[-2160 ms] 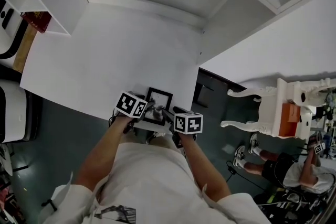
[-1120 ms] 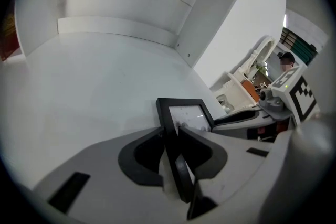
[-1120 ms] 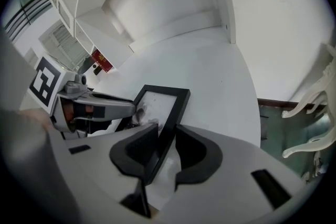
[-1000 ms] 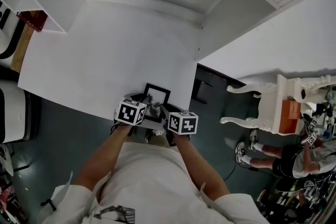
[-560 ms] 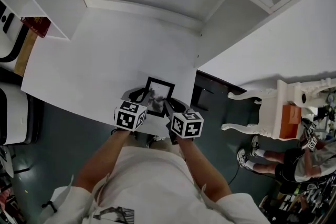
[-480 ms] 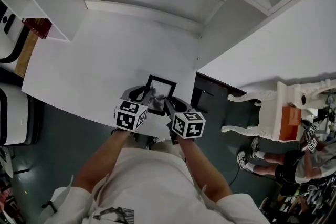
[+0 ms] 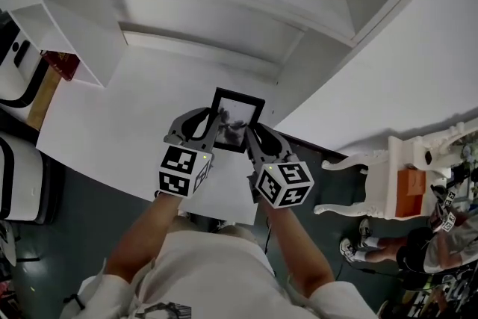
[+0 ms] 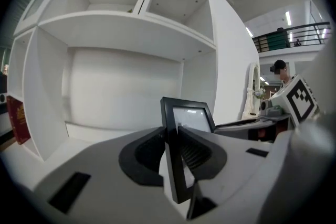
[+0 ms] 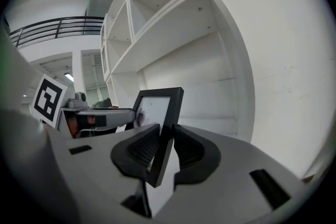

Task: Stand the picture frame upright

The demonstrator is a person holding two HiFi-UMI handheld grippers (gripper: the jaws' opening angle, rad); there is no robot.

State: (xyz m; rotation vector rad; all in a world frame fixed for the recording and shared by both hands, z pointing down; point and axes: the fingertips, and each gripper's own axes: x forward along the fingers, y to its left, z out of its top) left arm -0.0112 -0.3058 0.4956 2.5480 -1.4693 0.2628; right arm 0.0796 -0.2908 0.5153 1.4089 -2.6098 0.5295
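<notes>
Lifted up off the table (image 7: 104,123) since a moment ago: one picture frame (image 7: 237,118), now in the air just in front of the shelf (image 7: 224,11). Held upright, picture side facing the person. Pinched on both sides: left claw (image 7: 212,125) tight on the left black edge, right claw (image 7: 252,135) tight on the right black edge. Two claws, one frame. At the left end of the shelf, one side box with one red book (image 7: 60,63) inside.
</notes>
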